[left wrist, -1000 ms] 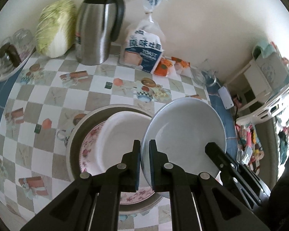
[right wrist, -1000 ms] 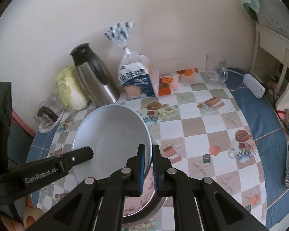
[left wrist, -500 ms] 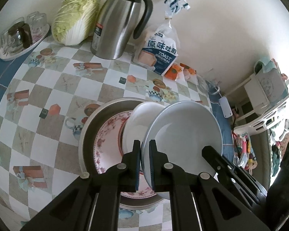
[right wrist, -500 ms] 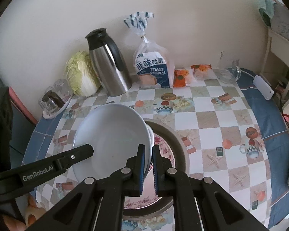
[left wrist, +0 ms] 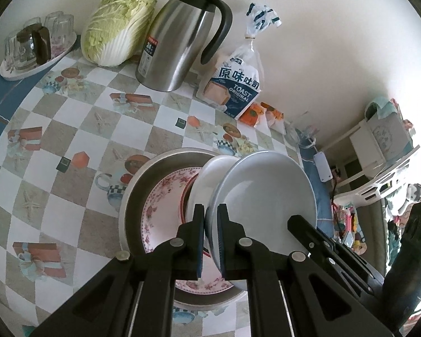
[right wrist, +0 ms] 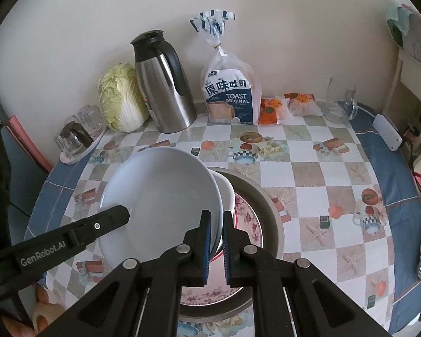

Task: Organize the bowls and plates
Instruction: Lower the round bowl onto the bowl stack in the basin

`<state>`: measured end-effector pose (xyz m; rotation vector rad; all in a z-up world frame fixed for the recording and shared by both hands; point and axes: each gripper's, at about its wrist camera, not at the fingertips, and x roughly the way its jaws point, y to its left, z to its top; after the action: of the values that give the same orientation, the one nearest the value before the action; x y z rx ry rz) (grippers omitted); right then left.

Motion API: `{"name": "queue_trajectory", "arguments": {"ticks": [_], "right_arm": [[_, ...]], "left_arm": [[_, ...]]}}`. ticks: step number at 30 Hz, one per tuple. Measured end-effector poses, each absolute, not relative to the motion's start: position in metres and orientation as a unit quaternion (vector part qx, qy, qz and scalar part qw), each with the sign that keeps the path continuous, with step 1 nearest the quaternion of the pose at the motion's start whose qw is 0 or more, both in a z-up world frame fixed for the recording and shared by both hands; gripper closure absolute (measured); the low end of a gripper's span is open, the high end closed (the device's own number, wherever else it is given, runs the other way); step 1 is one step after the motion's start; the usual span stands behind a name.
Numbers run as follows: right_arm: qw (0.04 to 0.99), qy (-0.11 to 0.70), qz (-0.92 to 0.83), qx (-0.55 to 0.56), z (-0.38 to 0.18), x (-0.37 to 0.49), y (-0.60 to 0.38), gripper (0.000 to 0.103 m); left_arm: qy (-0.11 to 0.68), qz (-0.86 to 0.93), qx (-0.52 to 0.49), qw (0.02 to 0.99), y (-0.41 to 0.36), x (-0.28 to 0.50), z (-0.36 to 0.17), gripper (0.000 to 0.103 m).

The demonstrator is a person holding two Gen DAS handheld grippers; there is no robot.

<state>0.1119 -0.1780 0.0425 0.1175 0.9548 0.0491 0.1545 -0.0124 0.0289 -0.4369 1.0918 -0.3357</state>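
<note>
Left gripper (left wrist: 210, 213): fingers clenched on the near rim of a pale grey plate (left wrist: 266, 199), held tilted above the table. Right gripper (right wrist: 216, 220): clamped on the opposite rim of the same plate (right wrist: 160, 193); each gripper's finger shows in the other's view.

Just under the plate, a white bowl (left wrist: 210, 174) leans on a floral plate (left wrist: 165, 196) lying in a metal basin (left wrist: 143, 179).

Surface: round table with checkered printed cloth (right wrist: 308, 174) and blue border (right wrist: 390, 168).

Far edge, against a cream wall (right wrist: 98, 14), left to right: tray of glasses (right wrist: 75, 140), napa cabbage (right wrist: 120, 95), steel thermos jug (right wrist: 165, 84), toast bag (right wrist: 230, 95), orange snack packets (right wrist: 272, 106), glass mug (right wrist: 339, 101).

Open cloth lies right of the basin. White shelf unit (right wrist: 412, 56) stands beyond the right edge.
</note>
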Motion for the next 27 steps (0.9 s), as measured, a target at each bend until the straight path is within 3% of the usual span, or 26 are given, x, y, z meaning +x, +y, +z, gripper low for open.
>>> {"name": "queue_trajectory", "arguments": {"ticks": [27], "right_arm": [[0.882,0.467,0.017,0.061,0.033,0.131,-0.185,0.095]], "left_arm": [[0.521,-0.158,-0.212,0.812,-0.015,0.171,0.02,0.096]]}}
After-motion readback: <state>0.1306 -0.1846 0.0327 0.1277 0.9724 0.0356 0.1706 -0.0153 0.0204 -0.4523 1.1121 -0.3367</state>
